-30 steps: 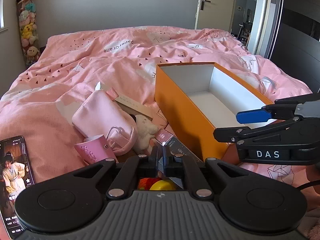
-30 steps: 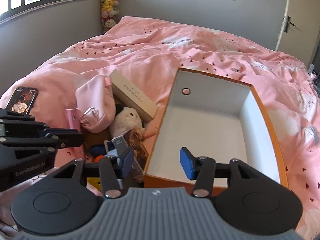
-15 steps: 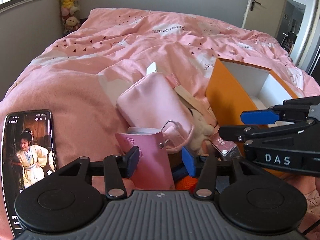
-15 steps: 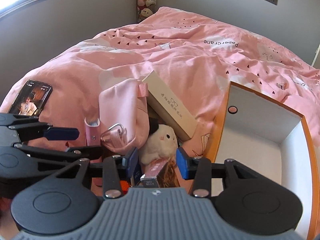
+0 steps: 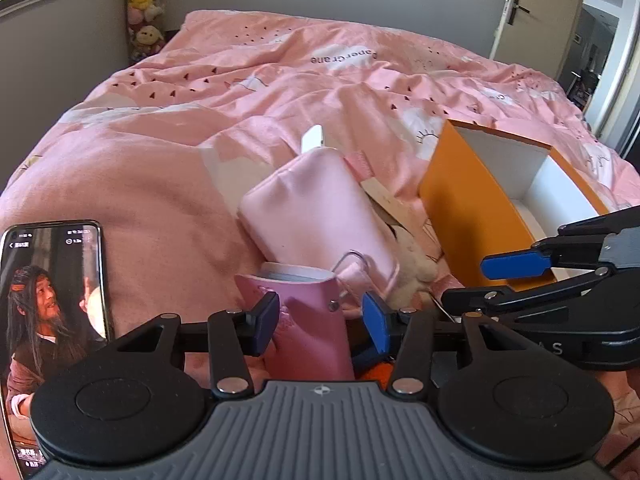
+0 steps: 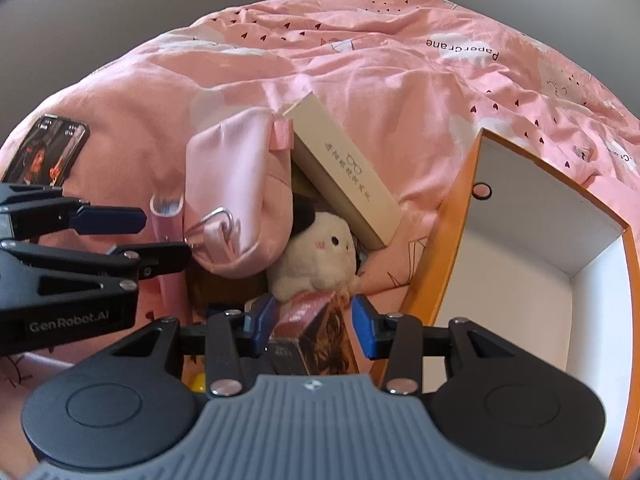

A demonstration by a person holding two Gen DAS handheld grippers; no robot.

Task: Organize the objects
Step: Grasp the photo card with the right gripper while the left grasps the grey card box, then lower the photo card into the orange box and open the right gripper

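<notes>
A pink leather case [image 5: 308, 320] stands on the pink bedding, white pages showing at its top. My left gripper [image 5: 320, 326] is open with its pads either side of the case and a gap at the right pad. A small box with a glittery pink top and a printed picture [image 6: 316, 340] lies below the white plush bunny [image 6: 320, 256]. My right gripper [image 6: 312, 322] is open, its pads close beside the box's two sides. The orange box [image 6: 432, 264] with white inner walls sits empty to the right.
A pink satin pouch [image 5: 320, 208] and a cream glasses box [image 6: 344, 172] lie behind the case. A lit phone [image 5: 52, 304] rests at the left. The two grippers work side by side, the right gripper [image 5: 464, 284] just in front of the orange box [image 5: 460, 208].
My left gripper went from shut to open and swung left onto the pink case. My right gripper left the orange box, moved left and down over the small box, and narrowed a little.
</notes>
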